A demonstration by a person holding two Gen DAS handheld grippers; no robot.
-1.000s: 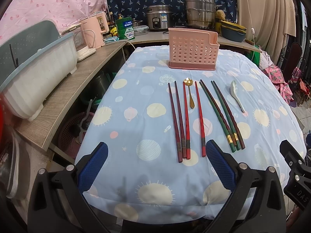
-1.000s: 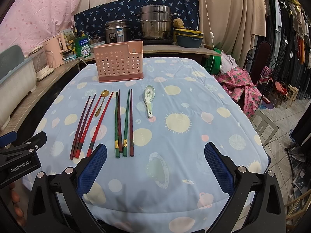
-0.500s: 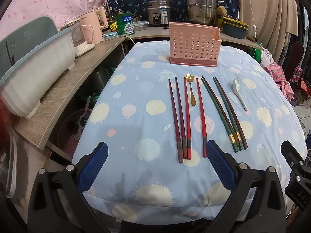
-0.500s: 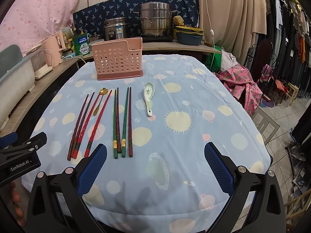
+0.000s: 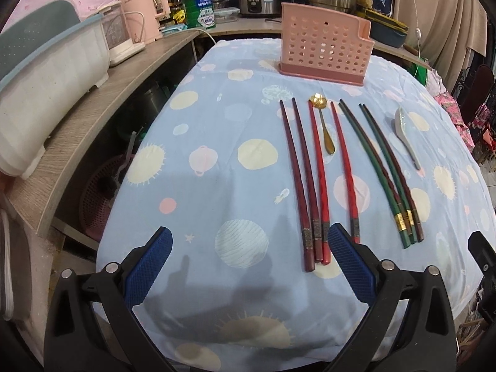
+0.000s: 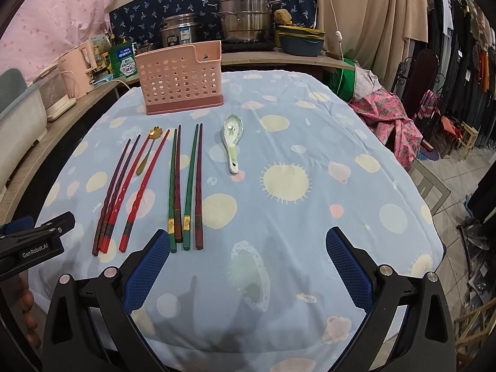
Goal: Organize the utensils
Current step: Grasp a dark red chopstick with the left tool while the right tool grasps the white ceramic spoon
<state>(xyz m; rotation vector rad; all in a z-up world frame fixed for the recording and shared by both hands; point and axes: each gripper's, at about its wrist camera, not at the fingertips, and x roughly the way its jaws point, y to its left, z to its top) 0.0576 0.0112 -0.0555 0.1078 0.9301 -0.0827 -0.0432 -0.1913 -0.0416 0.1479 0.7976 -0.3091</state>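
On blue cloth (image 5: 217, 130), chopsticks (image 5: 313, 183) lengthwise, tips toward basket (image 5: 324, 51), both tongs (image 5: 248, 266) (image 6: 245, 263) wide.

Table w/ blue print cloth (image 6: 310, 142), pink holder (image 6: 181, 80) at back, chopsticks (image 6: 186, 186), gold spoon (image 6: 148, 150), ceramic spoon (image 6: 233, 142) laid flat.

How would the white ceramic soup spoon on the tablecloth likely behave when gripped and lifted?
The white ceramic soup spoon looks glazed, so probably slippery between the pads. Its deep bowl outweighs the short handle, so it may tip bowl-down if gripped by the handle. Being ceramic, it is likely rigid and could chip if dropped.
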